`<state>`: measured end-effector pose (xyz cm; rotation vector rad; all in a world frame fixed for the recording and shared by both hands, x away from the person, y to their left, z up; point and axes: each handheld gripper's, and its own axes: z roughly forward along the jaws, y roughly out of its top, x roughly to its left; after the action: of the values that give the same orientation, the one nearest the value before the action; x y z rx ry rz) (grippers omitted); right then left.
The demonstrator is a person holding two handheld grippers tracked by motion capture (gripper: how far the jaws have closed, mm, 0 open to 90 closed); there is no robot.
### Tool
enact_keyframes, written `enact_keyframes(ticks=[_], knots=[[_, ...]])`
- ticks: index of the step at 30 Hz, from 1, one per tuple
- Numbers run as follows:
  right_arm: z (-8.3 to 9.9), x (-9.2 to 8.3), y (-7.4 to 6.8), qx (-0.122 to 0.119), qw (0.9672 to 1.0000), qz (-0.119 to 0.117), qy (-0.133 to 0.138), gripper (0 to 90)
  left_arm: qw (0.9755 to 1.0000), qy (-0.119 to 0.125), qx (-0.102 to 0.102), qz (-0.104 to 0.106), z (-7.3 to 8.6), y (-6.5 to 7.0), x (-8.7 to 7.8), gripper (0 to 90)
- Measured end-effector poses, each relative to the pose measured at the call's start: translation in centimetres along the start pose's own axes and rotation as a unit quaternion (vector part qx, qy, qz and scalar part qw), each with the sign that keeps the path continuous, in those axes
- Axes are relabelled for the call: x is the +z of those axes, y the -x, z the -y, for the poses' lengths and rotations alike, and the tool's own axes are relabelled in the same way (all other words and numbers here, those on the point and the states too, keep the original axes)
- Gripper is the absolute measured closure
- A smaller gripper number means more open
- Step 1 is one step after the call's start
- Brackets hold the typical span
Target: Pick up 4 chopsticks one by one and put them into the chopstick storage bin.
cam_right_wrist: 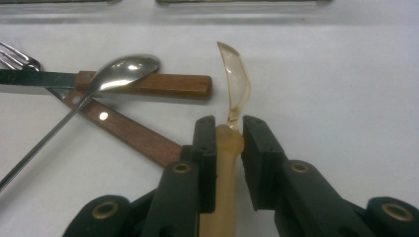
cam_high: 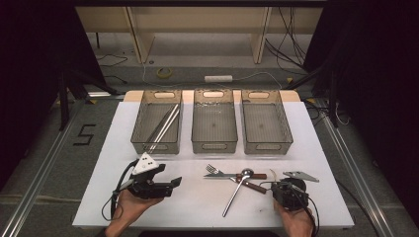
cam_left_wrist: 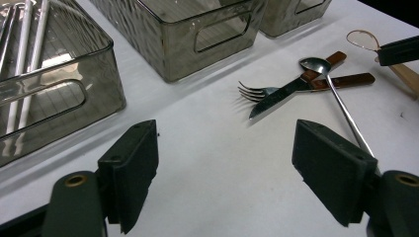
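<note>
R claw (cam_right_wrist: 228, 143) pinching translucent amber plastic spoon (cam_right_wrist: 234, 79) by handle; L claw (cam_left_wrist: 225, 173) spread, holding nothing.

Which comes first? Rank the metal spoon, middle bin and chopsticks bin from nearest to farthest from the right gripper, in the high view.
From the right gripper:
1. Metal spoon, just left on the table.
2. Middle bin, beyond the cutlery, centre of the row.
3. Chopsticks bin, far left of the row.

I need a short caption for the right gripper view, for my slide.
Right gripper shut on an amber plastic spoon, beside a metal spoon, knife and fork.
</note>
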<state>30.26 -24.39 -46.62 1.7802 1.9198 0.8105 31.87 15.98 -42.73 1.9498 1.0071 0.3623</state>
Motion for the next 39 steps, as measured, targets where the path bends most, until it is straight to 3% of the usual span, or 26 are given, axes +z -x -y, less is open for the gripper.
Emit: enact_keyframes(ticks=[10,28,39], knots=[[-0.6,-0.5,-0.3,-0.009,0.9998,-0.012,0.014,77.6,0.9999,0.011,-0.001,0.010,0.0,0.0,-0.2,22.8],[-2.2,-0.7,-0.6,-0.026,0.9985,-0.037,0.030,77.7,0.9995,0.028,-0.011,0.009,0.2,-0.6,-0.8,21.7],[-2.2,-0.7,-0.9,-0.032,0.9977,-0.047,0.036,77.6,0.9994,0.032,-0.010,0.008,0.2,-0.6,-0.9,21.4]])
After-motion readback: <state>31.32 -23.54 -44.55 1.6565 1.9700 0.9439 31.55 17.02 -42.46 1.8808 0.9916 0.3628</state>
